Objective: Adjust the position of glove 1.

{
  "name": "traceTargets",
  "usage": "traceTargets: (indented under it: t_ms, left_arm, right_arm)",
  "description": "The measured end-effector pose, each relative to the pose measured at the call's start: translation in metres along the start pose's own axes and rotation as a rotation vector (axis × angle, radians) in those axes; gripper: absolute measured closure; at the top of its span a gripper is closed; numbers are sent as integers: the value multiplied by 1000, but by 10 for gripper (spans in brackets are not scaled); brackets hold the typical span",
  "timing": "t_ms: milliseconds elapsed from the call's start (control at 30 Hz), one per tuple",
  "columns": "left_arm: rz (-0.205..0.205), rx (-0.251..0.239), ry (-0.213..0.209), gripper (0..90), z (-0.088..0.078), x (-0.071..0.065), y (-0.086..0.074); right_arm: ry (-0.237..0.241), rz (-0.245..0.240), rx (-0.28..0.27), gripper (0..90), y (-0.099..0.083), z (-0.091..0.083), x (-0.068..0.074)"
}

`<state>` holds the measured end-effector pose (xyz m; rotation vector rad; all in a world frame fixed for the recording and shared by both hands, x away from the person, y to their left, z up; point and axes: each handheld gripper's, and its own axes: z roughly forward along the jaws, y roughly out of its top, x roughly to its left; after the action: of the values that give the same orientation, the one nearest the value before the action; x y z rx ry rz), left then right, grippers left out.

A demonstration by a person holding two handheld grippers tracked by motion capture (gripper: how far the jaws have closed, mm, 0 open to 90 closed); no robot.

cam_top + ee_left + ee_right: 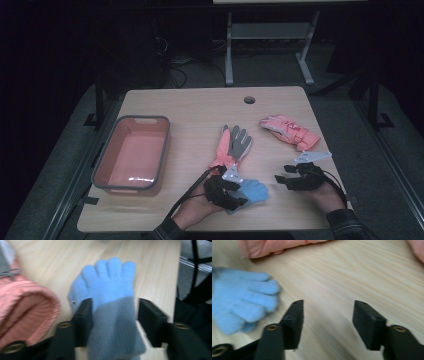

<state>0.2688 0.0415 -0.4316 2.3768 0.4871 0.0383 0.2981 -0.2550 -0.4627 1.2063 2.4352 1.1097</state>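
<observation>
Straddling the blue glove (107, 287) with spread left gripper (223, 191) fingers, idling the right gripper (296, 179) spread, leaving the bin (107, 159) seemingly unfilled, gloves lying on the bench (195, 107).

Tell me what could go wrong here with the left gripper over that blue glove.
The left gripper stands open astride the blue glove's grey cuff; closing now may pinch only a fold, so the glove could slip out. The pink glove's cuff lies right beside one jaw and might get snagged. The glove lies near the table's front edge, so a nudge could push it off.
</observation>
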Motion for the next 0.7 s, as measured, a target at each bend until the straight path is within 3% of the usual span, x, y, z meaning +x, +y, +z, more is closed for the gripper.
traceTargets:
  t_ms: [133, 267, 467, 700]
  left_arm:
    - [-22, 25, 27, 235, 8, 3, -1]
    - [-37, 60, 25, 182, 21, 4, -2]
    - [-17, 83, 56, 183, 34, 2, -4]
    - [27, 81, 103, 307, 32, -3, -7]
  right_arm:
    - [-55, 8, 5, 249, -3, 2, -7]
    - [-72, 19, 15, 190, -4, 8, -9]
    - [-71, 14, 8, 163, -5, 12, -10]
    - [-71, 5, 3, 150, -8, 11, -9]
